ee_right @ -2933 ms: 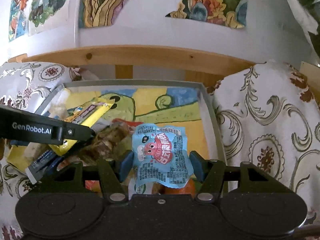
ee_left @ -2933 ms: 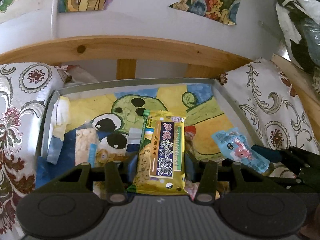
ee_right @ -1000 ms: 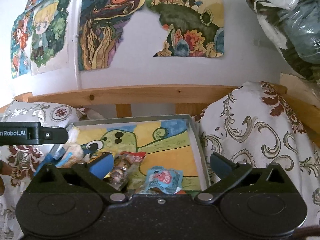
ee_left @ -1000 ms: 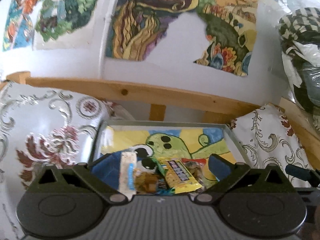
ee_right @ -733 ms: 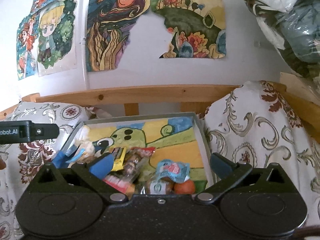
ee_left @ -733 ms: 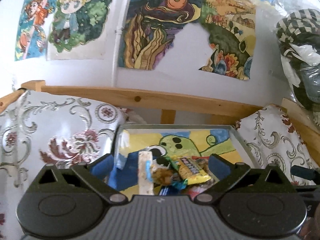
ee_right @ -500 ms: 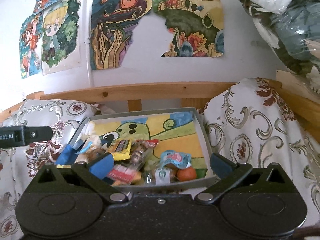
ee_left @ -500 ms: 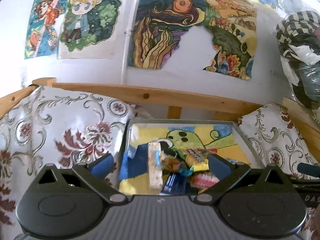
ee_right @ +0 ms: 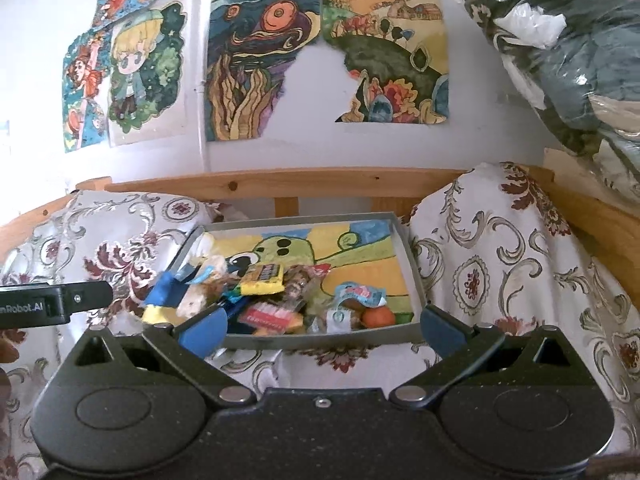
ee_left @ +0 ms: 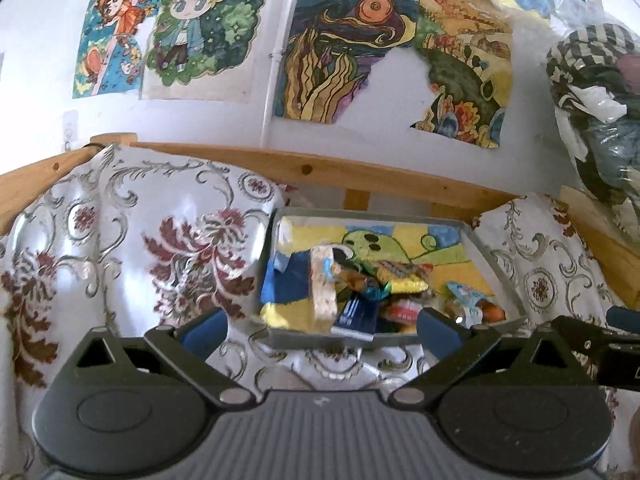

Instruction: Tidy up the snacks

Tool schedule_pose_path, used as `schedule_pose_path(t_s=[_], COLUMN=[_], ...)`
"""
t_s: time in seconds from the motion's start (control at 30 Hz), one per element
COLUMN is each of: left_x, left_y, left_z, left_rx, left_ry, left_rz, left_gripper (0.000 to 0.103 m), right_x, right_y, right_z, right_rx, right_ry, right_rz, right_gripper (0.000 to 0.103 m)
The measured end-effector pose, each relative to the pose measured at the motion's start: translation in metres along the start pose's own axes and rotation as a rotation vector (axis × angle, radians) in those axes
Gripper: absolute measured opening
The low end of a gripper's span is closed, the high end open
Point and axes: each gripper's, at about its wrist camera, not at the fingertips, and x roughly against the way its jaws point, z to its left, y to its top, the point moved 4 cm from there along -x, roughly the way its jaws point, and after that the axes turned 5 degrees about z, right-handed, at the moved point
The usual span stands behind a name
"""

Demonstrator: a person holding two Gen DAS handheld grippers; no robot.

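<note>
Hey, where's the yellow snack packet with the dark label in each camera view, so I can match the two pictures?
Left wrist view: the yellow snack packet lies right of centre, in the middle of the pile in the grey tray.
Right wrist view: the same packet lies left of centre in the tray, above the red wrapper.
Shared landmark: the green cartoon drawing lining the tray floor, just behind the packet in both views.

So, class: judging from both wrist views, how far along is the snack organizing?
Done: snack packets, including the yellow packet and blue packet, sit piled in the grey tray. In hand: nothing; left hand-held gripper and right hand-held gripper are open. Left: no loose snacks visible.
</note>
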Motion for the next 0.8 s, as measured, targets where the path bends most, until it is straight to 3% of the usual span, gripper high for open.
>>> schedule_pose_path(t_s=[0.8], left_x=[0.037], left_y=[-0.067], left_z=[0.031], left_rx=[0.052], left_ry=[0.060], left_rz=[0.068], left_gripper=[0.102], right_x=[0.039], right_y=[-0.060], right_z=[0.019], right_rx=[-0.005], right_ry=[0.019], right_rz=[0.063], right_gripper=[0.102])
